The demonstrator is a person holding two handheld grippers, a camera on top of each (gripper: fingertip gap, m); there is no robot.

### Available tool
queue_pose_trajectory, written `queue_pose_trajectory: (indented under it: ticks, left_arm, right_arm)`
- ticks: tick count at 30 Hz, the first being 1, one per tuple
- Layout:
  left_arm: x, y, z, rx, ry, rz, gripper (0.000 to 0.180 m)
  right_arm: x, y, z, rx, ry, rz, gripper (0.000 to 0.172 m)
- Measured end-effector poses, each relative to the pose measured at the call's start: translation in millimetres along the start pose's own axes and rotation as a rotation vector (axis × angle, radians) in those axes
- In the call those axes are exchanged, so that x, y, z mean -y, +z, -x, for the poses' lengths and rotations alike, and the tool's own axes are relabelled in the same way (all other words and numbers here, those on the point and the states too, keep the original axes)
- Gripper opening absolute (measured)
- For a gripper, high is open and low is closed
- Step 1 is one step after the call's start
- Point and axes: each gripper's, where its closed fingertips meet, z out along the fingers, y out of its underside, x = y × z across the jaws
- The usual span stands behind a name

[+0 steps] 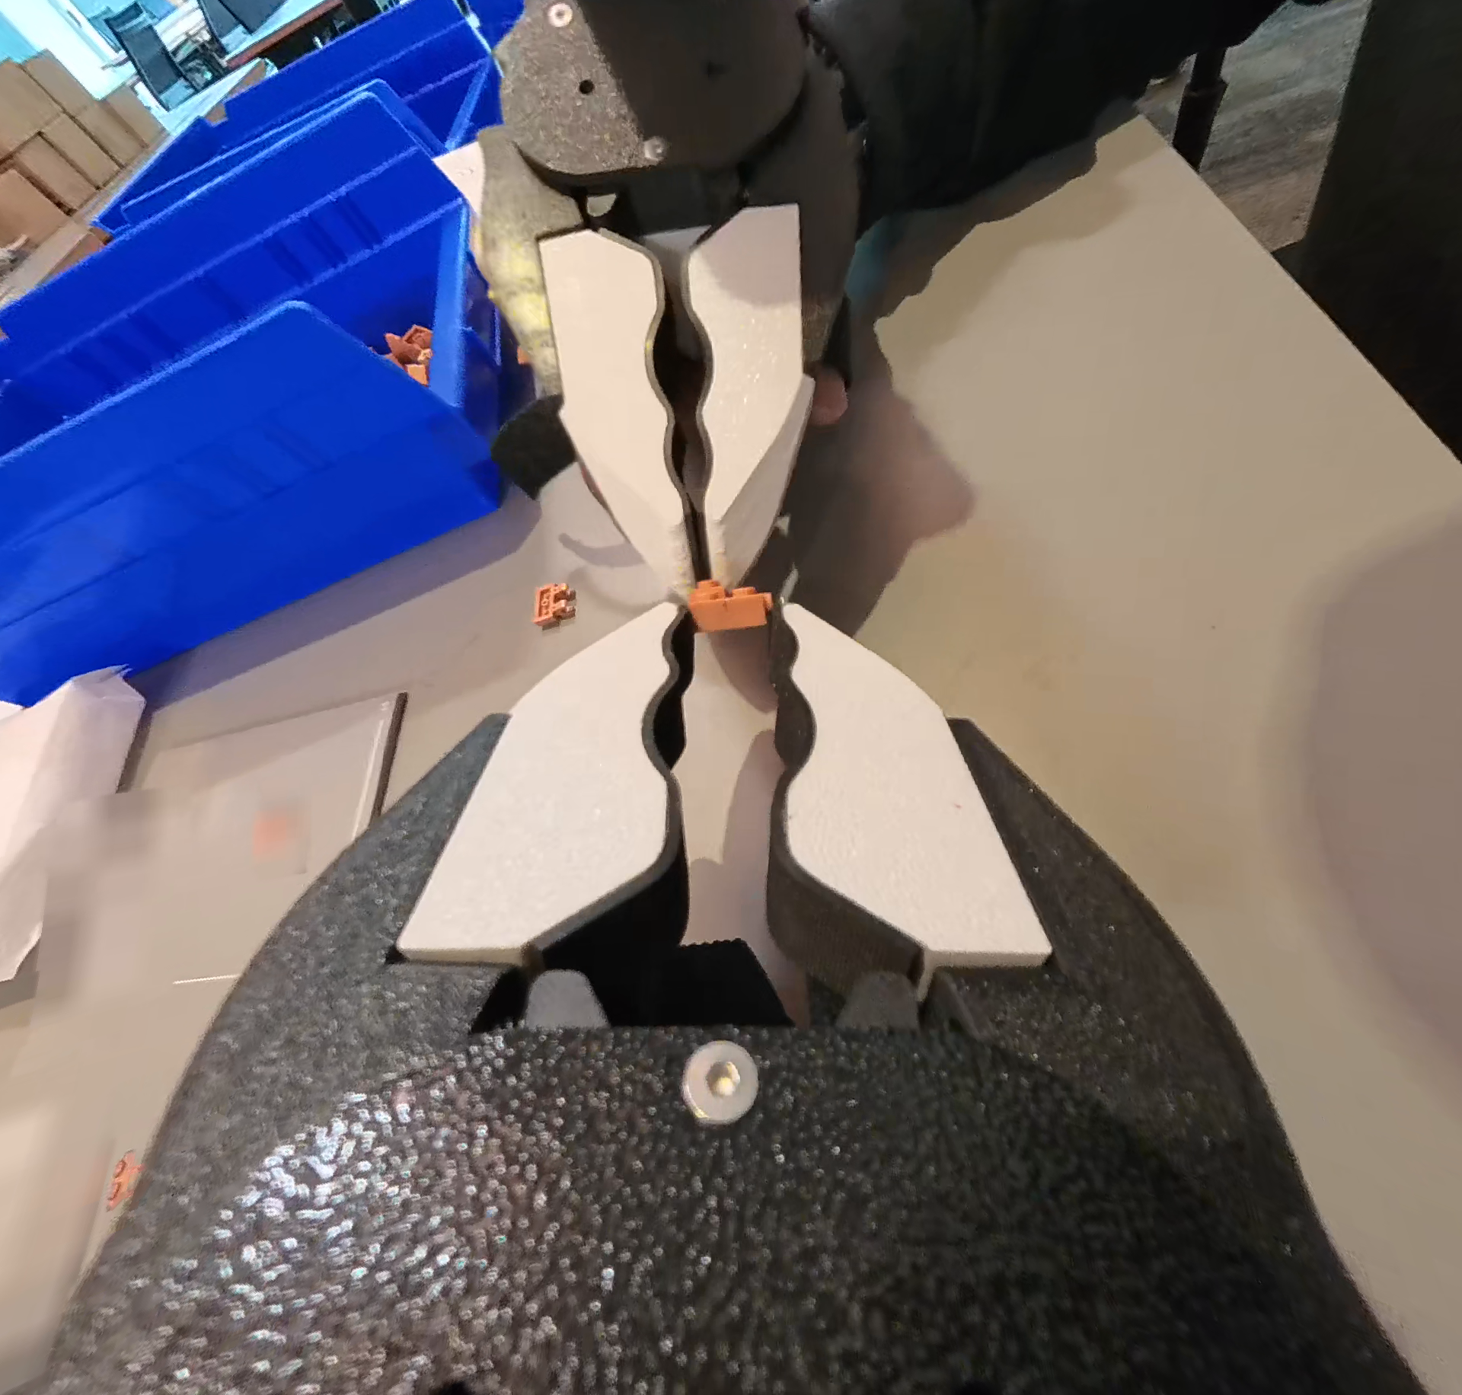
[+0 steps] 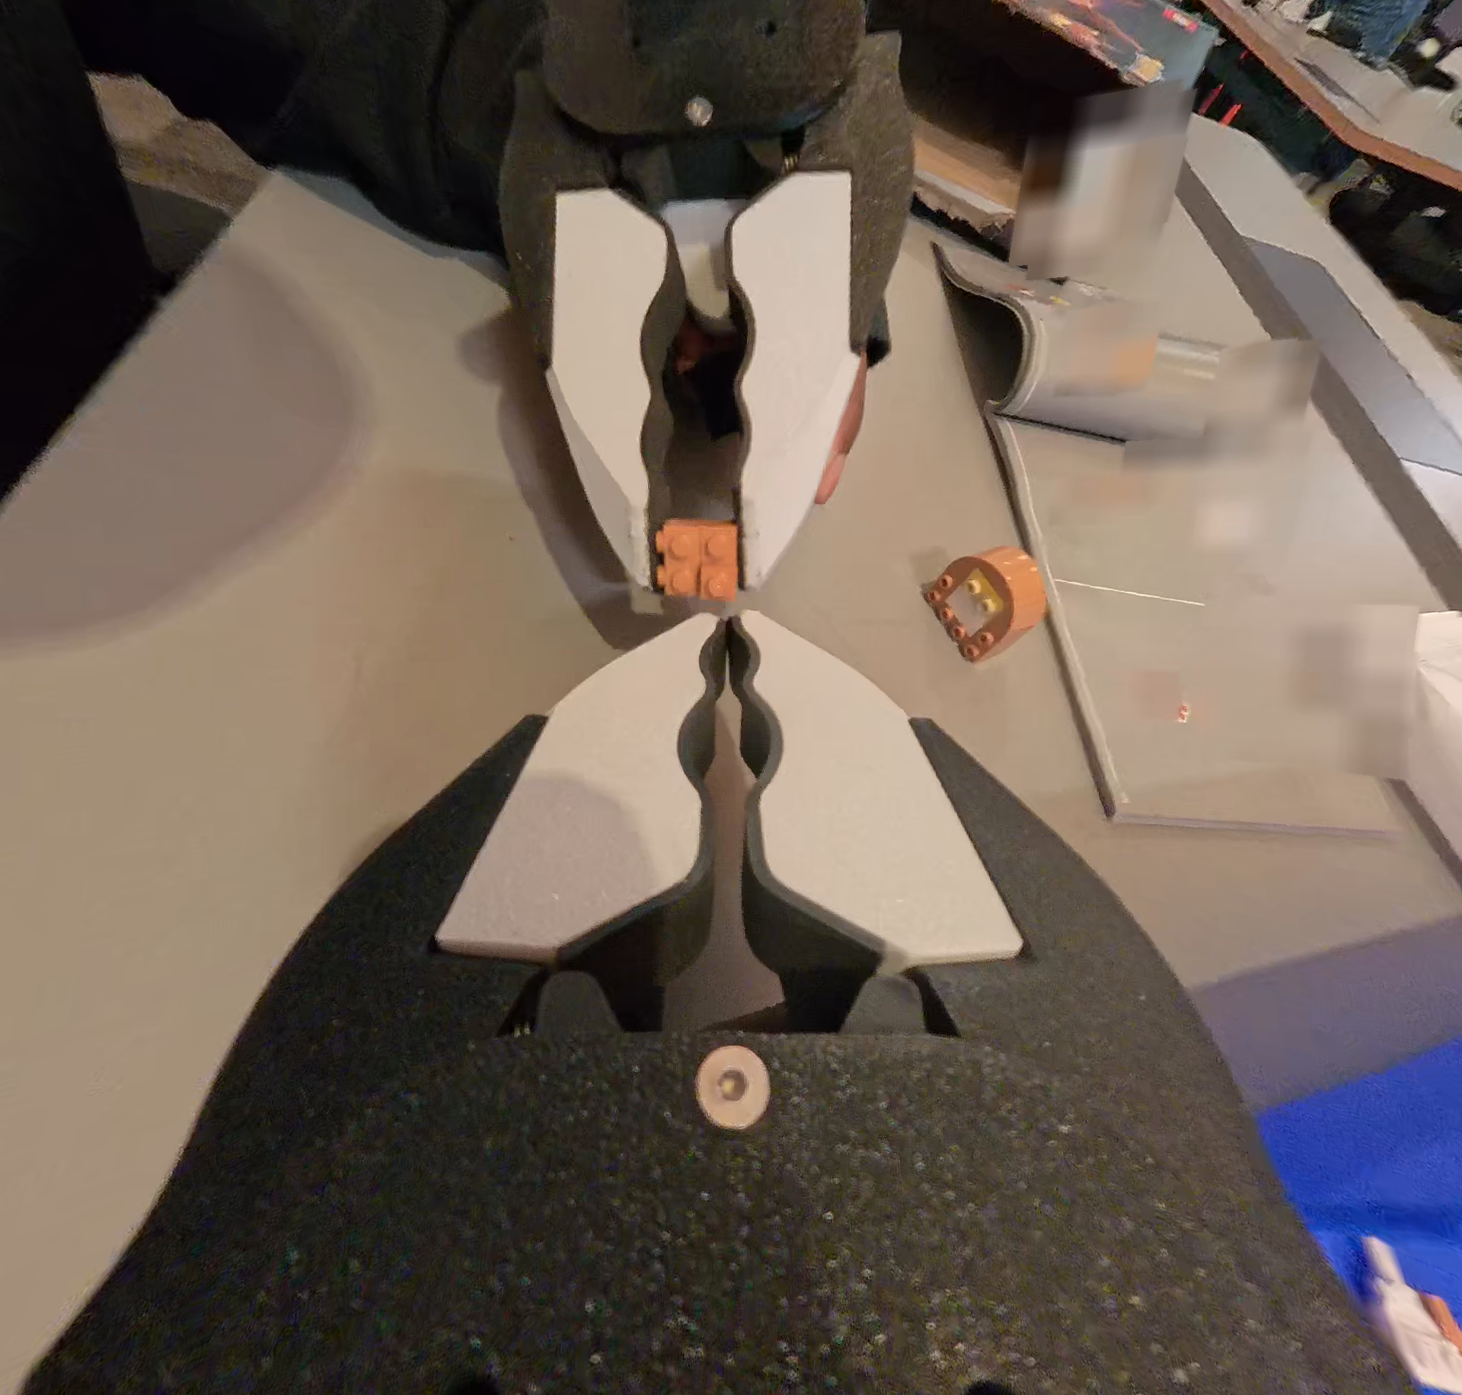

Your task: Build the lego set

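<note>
**Two grippers nose to nose over the desk, one orange brick between them**

Nearest my left camera, the left gripper (image 1: 729, 613) is closed on a small orange brick (image 1: 729, 607), a fingertip pressed to each end, above the middle of the pale desk (image 1: 1107, 423). My right gripper (image 2: 726, 629) points straight at it, tips nearly touching the brick's studded face; its fingers are drawn fully together with nothing between them.

On the desk just left of the brick lies a small orange clip piece (image 1: 554, 605). In the right view a round brown block (image 2: 985, 601) with studs along its rim sits beside a grey booklet (image 2: 1234, 645) on that side of the desk.

Farther out, blue bins (image 1: 237, 408) line the desk's left edge, one holding more orange pieces (image 1: 411, 352). Beyond them I see cardboard boxes (image 1: 47, 139), dark chairs (image 1: 158, 52) and other tables in a bright room.
</note>
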Motion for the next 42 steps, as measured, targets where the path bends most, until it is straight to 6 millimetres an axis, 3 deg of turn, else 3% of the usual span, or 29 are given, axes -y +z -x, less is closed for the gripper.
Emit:
queue_pose_trajectory:
  ticks: [7,12,23,42]
  left_arm:
    - [-9,4,-3,0.002,0.033,0.064,0.018]
    - [-9,4,-1,0.007,0.024,0.066,0.018]
    - [-12,7,-7,-0.016,0.056,0.093,0.018]
    - [-17,10,-11,0.002,0.158,0.133,0.018]
  right_arm:
    - [-4,3,0,-0.063,-0.097,0.045,0.001]
    - [-4,3,3,-0.050,-0.108,0.046,0.009]
    - [3,4,9,-0.033,-0.124,0.016,0.009]
    - [-8,7,14,-0.008,-0.113,0.087,0.007]
